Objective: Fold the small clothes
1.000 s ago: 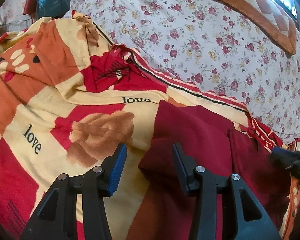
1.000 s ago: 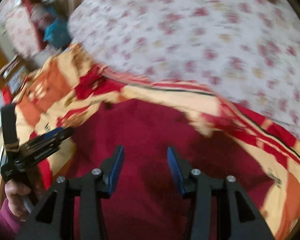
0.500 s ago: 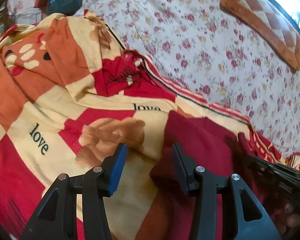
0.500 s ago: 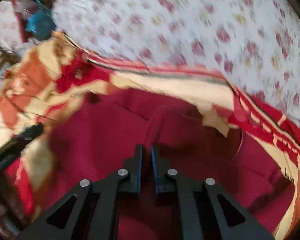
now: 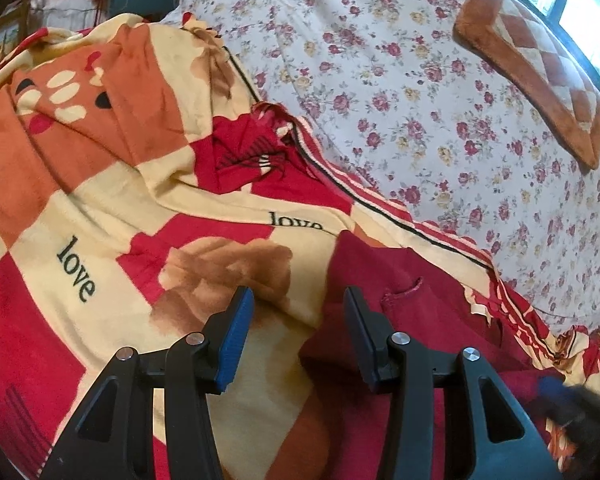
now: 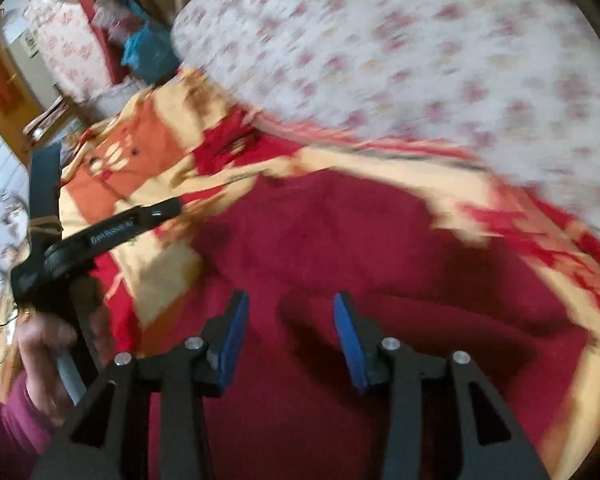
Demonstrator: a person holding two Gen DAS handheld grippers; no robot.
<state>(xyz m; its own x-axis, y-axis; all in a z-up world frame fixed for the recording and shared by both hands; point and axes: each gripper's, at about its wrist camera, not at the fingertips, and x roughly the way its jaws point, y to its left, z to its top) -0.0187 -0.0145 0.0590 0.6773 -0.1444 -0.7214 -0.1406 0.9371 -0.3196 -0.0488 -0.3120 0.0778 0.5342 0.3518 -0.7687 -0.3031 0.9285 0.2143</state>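
The left claw (image 5: pixel 296 332) hangs low over the bed with its two black, blue-padded fingers (image 5: pixel 236 332) spread wide and holding nothing, pointing forward across the bedding. The right claw (image 6: pixel 288 332) is likewise spread wide and empty, tilted down over the dark red fabric garment (image 6: pixel 360 264), which lies spread directly beneath and ahead of it. In the left wrist view that garment (image 5: pixel 404 304) lies under and to the right of the left claw, its edge falling between the fingers, with a small torn-looking slit just beyond the right finger. From the right wrist view the left claw appears off to the left, gripped by the person's hand (image 6: pixel 48 344) in a purple sleeve. The right wrist picture is smeared with blur, so the garment's folds and edges are hard to make out, and its near end is cut off behind the fingers. Under the garment lies a red, orange and cream checked blanket (image 5: pixel 100 208) printed with "love", stretching left of the left claw; beyond it a white floral bedsheet (image 5: pixel 420 80), and far right a brown-bordered quilted cushion (image 5: pixel 540 76) by the window.
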